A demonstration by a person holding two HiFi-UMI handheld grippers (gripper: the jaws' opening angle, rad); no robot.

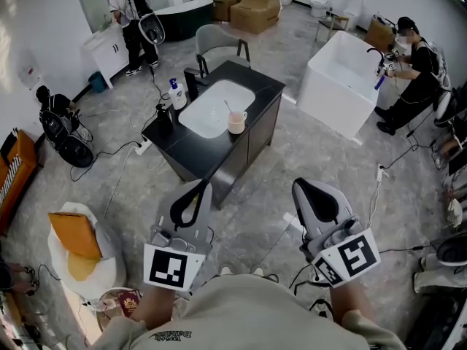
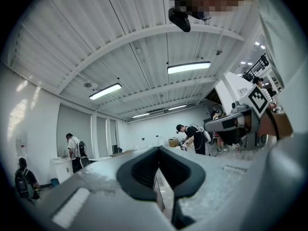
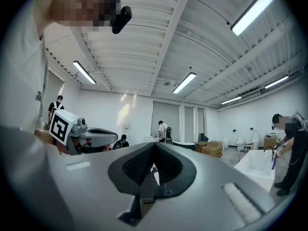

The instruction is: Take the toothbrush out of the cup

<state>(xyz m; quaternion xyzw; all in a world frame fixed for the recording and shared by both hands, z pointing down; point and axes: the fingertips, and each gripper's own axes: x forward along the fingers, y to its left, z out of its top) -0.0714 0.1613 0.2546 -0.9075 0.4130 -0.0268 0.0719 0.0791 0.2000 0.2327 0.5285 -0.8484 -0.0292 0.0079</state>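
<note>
Left hand-held gripper (image 1: 199, 186) and right hand-held gripper (image 1: 298, 187) both pressed together — toothbrush (image 1: 229, 110) stands in cup (image 1: 237, 125)

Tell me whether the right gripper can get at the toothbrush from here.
Probably not yet: the right gripper is shut and held near the body, well short of the counter where the toothbrush stands in the cup. Nothing blocks the way; stepping closer should do.

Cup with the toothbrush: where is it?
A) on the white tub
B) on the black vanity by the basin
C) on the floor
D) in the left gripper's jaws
B: the cup stands on the vanity top at the basin's edge, toothbrush in it.
</note>
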